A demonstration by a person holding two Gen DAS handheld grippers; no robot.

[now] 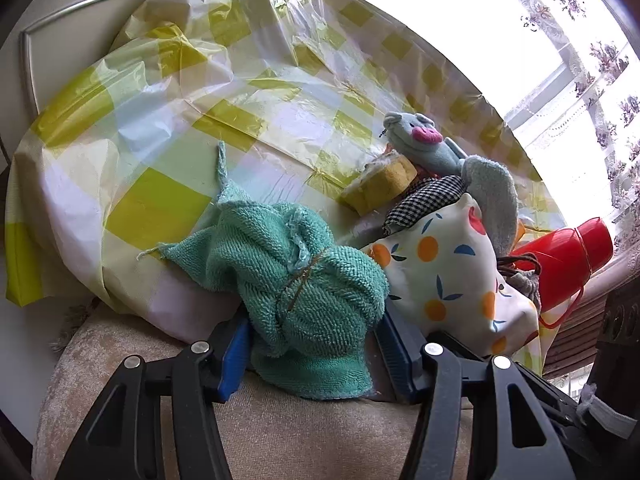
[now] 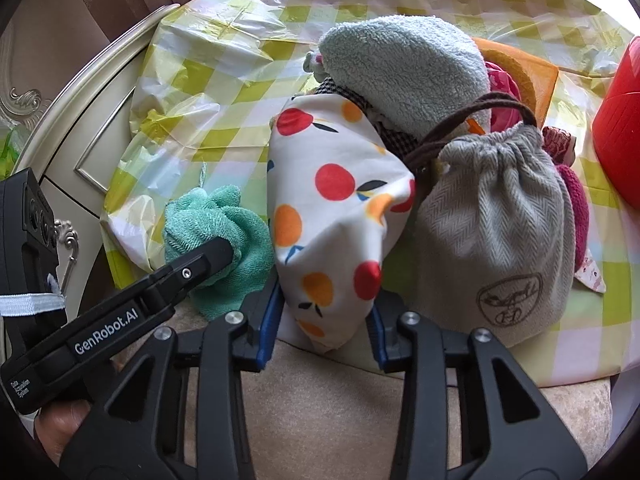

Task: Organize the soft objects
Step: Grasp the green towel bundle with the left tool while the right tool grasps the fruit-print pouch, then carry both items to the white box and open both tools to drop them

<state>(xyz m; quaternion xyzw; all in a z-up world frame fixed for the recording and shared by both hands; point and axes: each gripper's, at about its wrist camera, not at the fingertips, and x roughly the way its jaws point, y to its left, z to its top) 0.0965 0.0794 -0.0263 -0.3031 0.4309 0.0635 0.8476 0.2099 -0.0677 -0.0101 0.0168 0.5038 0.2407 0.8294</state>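
Your left claw [image 1: 312, 344] sits at the bottom centre of the left wrist view, its blue-lined fingers [image 1: 232, 360] pressed against both sides of the green towel bundle [image 1: 296, 280], which is tied with a thin band and bulges up between them. So that claw is clamped on the towel.

Your right claw [image 2: 324, 328] fills the bottom centre of the right wrist view. Its fingers [image 2: 267, 332] pinch the lower end of the fruit-print pouch [image 2: 332, 216], white with red and orange circles, so it is clamped on the pouch. In the same view the left claw's black arm comes in from the lower left, its tip buried in the towel.

Both things lie at the near edge of the surface, on a crinkled yellow-checked plastic cloth [image 1: 160, 128].

Just right of the pouch stands a grey drawstring bag [image 2: 496, 240], touching it. Behind them lies a pale blue terry cloth [image 2: 404, 76] over a black-and-white checked fabric [image 1: 424, 204]. Further back, in the left wrist view, a yellow sponge [image 1: 380, 184] and a grey plush toy with a pink snout [image 1: 420, 136] rest above the centre. A red container [image 1: 560, 256] sits at the right edge.
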